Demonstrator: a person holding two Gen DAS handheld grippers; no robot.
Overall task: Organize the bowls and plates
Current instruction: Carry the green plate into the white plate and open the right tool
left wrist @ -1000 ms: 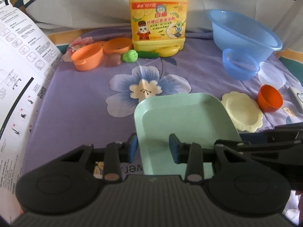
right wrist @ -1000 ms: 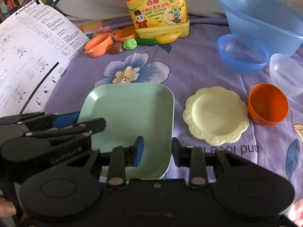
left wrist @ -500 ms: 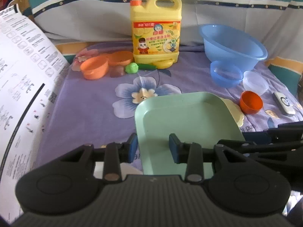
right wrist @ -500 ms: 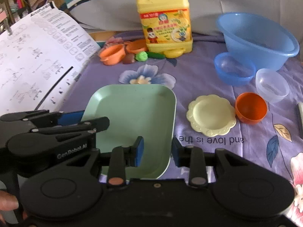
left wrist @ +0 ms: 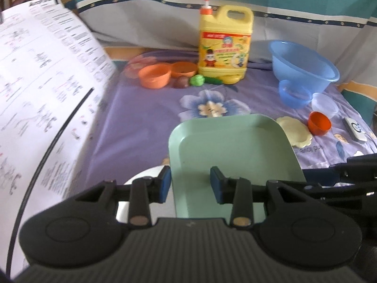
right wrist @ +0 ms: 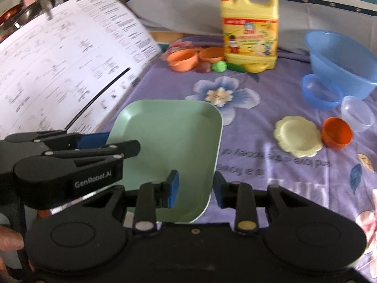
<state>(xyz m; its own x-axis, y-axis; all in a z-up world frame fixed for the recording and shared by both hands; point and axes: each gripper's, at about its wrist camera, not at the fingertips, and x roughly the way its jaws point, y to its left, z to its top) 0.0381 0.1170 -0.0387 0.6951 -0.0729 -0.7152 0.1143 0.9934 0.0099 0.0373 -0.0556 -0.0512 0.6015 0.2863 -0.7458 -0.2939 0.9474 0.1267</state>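
Observation:
A square pale green plate (left wrist: 232, 146) (right wrist: 172, 141) is held up above the purple flowered cloth by both grippers. My left gripper (left wrist: 190, 182) is shut on its left edge, and my right gripper (right wrist: 196, 189) is shut on its right edge. A white round plate (left wrist: 139, 180) shows under the left gripper. A scalloped yellow plate (right wrist: 297, 135) lies on the cloth to the right, with a small orange bowl (right wrist: 337, 133), a clear bowl (right wrist: 358, 113), a small blue bowl (right wrist: 318, 92) and a big blue basin (right wrist: 341, 59) beyond it.
A tall yellow detergent bottle (left wrist: 225, 44) stands at the back. Orange bowls (left wrist: 155, 75) and toy vegetables (left wrist: 198, 80) lie left of it. A large printed paper sheet (left wrist: 42, 89) rises along the left. A white remote (left wrist: 355, 128) lies at far right.
Both grippers have risen and drawn back with the green plate; the cloth and the other dishes now look smaller and farther away. A white plate has come into view under the left gripper.

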